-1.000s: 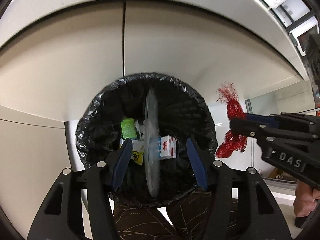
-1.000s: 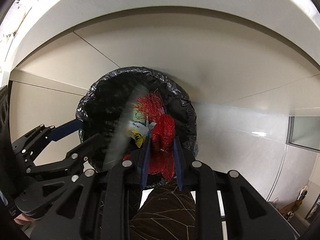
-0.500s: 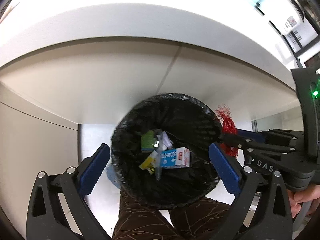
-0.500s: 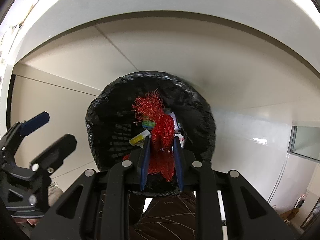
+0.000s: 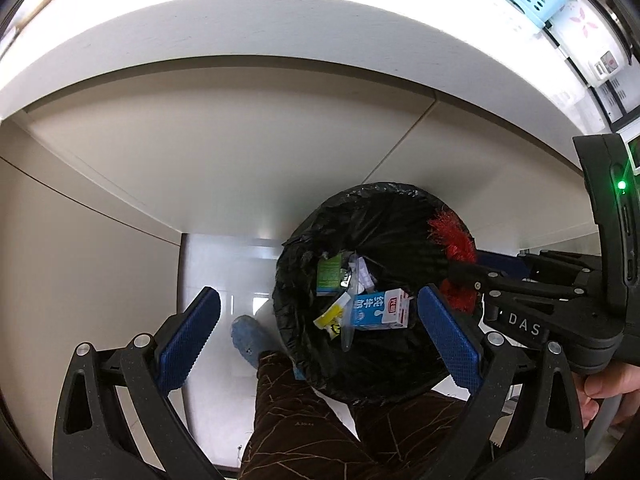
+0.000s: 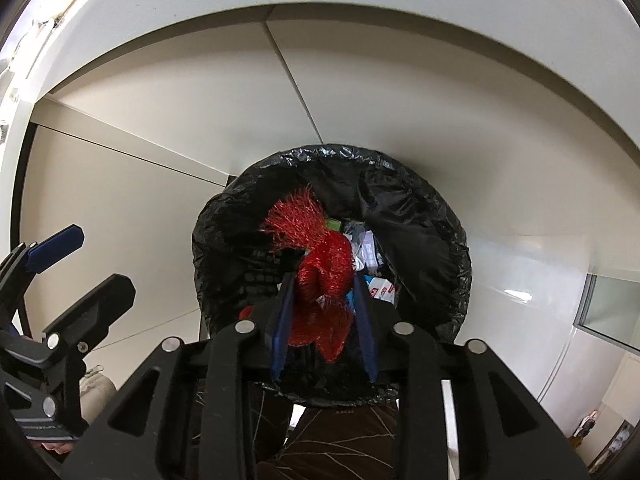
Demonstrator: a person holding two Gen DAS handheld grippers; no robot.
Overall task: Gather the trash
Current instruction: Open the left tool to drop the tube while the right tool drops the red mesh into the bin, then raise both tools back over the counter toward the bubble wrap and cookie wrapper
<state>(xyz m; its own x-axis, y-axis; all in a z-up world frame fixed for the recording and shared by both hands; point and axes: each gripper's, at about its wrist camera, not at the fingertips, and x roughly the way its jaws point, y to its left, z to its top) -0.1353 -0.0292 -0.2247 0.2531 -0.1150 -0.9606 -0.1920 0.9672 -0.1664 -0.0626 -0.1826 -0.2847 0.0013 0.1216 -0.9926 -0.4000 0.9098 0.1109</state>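
My left gripper [image 5: 320, 334] stands with its blue pads spread wide and nothing between them, above the near rim of the black-lined bin [image 6: 452, 216]. In the bin a blue-and-white milk carton [image 5: 380, 310] lies on its side, long axis running left to right. My right gripper [image 6: 325, 320] has just been opening, and the red mesh bag [image 6: 324, 276] sits bunched between its loosened pads over the bin's mouth, long axis along the fingers, frayed end pointing down and away.

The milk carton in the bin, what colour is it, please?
Blue and white milk carton, red patch at one end; left wrist view.
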